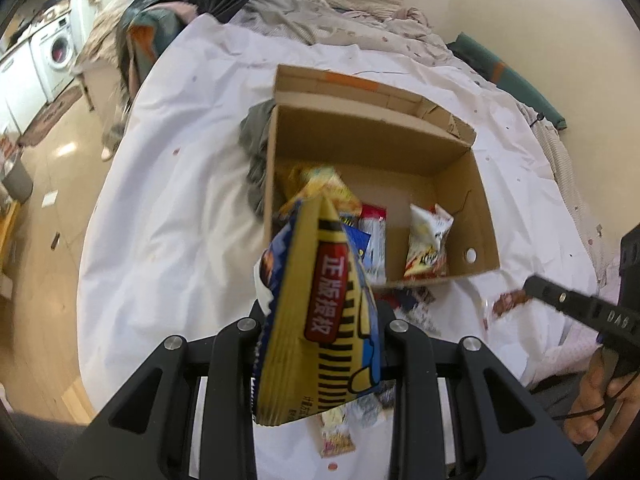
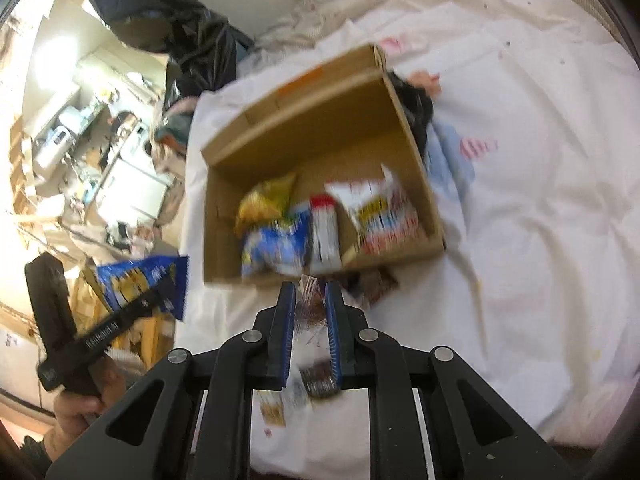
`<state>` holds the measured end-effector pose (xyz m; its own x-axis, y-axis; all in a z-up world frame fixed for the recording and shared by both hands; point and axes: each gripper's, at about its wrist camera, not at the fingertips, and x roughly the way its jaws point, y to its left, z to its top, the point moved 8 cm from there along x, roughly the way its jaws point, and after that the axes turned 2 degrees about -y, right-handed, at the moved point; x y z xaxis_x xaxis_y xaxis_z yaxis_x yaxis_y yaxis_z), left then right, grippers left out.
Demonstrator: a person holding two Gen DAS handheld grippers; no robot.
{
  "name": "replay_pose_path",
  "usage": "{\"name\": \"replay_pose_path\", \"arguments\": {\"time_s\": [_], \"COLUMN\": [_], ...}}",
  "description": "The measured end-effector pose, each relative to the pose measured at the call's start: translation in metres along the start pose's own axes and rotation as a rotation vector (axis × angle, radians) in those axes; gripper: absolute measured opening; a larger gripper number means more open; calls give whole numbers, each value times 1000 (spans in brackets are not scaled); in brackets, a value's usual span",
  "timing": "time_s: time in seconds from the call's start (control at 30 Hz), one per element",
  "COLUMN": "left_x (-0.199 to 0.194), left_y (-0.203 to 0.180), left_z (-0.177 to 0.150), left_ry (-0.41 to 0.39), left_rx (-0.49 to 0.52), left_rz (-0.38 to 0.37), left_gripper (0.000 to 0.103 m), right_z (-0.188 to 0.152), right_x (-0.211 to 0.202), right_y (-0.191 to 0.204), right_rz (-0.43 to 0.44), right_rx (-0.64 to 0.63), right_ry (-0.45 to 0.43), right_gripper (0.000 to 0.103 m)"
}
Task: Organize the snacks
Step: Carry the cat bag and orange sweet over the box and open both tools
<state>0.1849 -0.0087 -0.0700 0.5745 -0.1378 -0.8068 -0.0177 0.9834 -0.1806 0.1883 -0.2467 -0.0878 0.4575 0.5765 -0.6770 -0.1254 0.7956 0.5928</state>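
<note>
Snack packets fill both our tools: the left gripper [image 1: 320, 344] pinches a yellow chip bag [image 1: 320, 320], the right gripper [image 2: 310, 336] a small brown wrapper [image 2: 314, 312]. We hold them clear of the sheet, since the cardboard box [image 1: 480, 200] ahead is where they belong.

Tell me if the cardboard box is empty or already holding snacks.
Holding snacks: the open cardboard box contains several snack packets, with bare floor left at the back.

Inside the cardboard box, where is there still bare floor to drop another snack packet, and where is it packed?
The cardboard box has bare floor along its far wall and in its far right corner, behind the white-and-red packet. The near left is crowded: the yellow bag, blue bag and red-topped packet sit pressed together.
</note>
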Motion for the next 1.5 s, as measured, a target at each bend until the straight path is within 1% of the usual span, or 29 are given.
{"name": "replay_pose_path", "arguments": {"time_s": [0.17, 0.23, 0.3, 0.4, 0.47, 0.57, 0.77, 0.83, 0.93, 1.1, 1.4, 1.5], "left_x": [18, 28, 39, 55, 65, 77, 91, 95, 97, 97, 100, 100], "left_y": [-22, -31, -38, -47, -53, -59, -58, -57, -56, -55, -53, -53], "left_z": [32, 40, 45, 47, 46, 42, 39, 39, 39, 39, 37, 36], "left_ry": [-19, -25, -23, -21, -19, -20, -30, -20, -10, -15, 1, 0], "left_rx": [70, 94, 111, 131, 145, 176, 202, 195, 178, 174, 172, 178], "left_rz": [11, 11, 12, 14, 0, -6, 12, 5, -5, -6, 4, 8], "left_gripper": [24, 24, 24, 24, 24, 24, 25, 25, 25, 25, 26, 28], "right_z": [44, 52, 56, 53, 52, 50, 40, 37, 36, 35, 36, 36], "right_x": [10, 17, 23, 34, 41, 50, 68, 73, 78, 84, 83, 83], "right_y": [1, -4, -12, -24, -28, -31, -42, -46, -50, -51, -49, -49], "right_rz": [-25, -12, -19, -57, -63, -98, -169, -187, -198, -200, -202, -197], "right_rx": [-17, 3, 16, 29, 42, 21, 16, 24, 41, 56, 51, 56], "right_ry": [-80, -88, -107, -103, -89, -72, -12, 7, 24, 38, 34, 31], "right_gripper": [16, 16, 16, 16, 16, 16, 16, 17, 17, 19, 20, 20]}}
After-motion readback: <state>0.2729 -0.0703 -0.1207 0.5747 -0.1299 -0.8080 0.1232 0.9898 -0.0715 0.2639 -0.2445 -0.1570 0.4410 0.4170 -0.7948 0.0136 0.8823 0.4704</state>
